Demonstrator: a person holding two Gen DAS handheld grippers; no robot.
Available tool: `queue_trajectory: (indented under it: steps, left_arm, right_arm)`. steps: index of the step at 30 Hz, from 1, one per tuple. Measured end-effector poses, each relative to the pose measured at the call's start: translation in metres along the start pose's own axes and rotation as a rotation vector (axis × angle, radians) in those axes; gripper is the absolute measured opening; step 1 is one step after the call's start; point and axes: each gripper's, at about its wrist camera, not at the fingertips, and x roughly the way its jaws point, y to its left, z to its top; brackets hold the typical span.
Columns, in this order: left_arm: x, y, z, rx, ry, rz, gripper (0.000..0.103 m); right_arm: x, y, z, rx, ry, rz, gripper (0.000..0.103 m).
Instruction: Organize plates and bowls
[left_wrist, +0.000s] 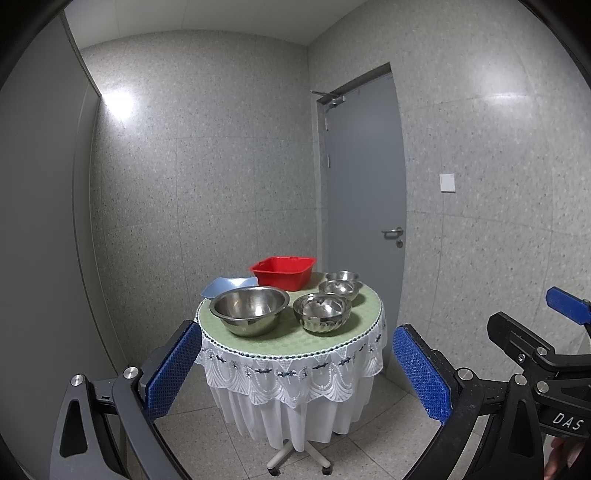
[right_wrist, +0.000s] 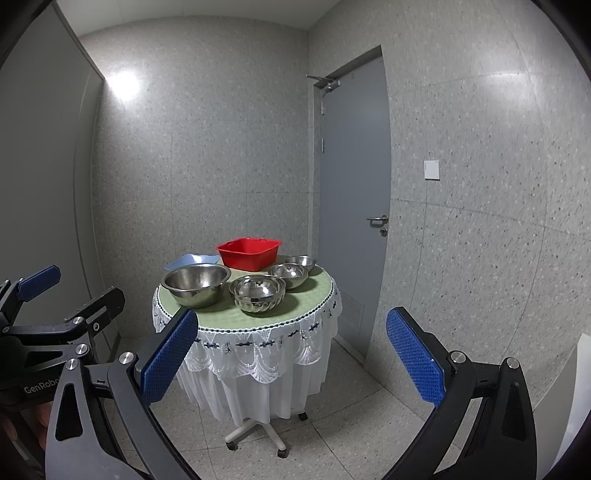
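In the left wrist view, the left gripper (left_wrist: 295, 369) hangs in the air short of the round table (left_wrist: 354, 332), its blue pads spread wide with nothing between them. On the table, the red tub (left_wrist: 282, 276) stands at the far edge. Just left of the tub lies a blue plate (left_wrist: 221, 286). In front of the tub sits the big steel bowl (left_wrist: 249, 310), and to its right a stack of bowls (left_wrist: 322, 312). Right of the tub stand two smaller bowls, one medium bowl (left_wrist: 340, 288) and a small bowl (left_wrist: 341, 276) behind it. The right gripper (left_wrist: 554, 332) shows at the right edge.

In the right wrist view, the right gripper (right_wrist: 291, 360) is also spread wide and empty, well short of the table (right_wrist: 314, 295). The red tub (right_wrist: 248, 252) again stands at the back, with the blue plate (right_wrist: 184, 261) to its left and the big steel bowl (right_wrist: 195, 284) in front.
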Motion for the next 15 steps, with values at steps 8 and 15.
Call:
queue_trajectory:
  steps: [8,15]
  left_arm:
    - [0.0007,-0.0038,0.0006,0.006,0.001,0.001,0.102]
    - [0.0023,-0.0075,0.0036,0.009,0.004,0.003,0.102]
  right_arm:
    - [0.0021,-0.0021,-0.0005,0.004,0.001,-0.002,0.103]
    - [0.0029,-0.0039,-0.0009,0.007,0.002,0.0,0.103]
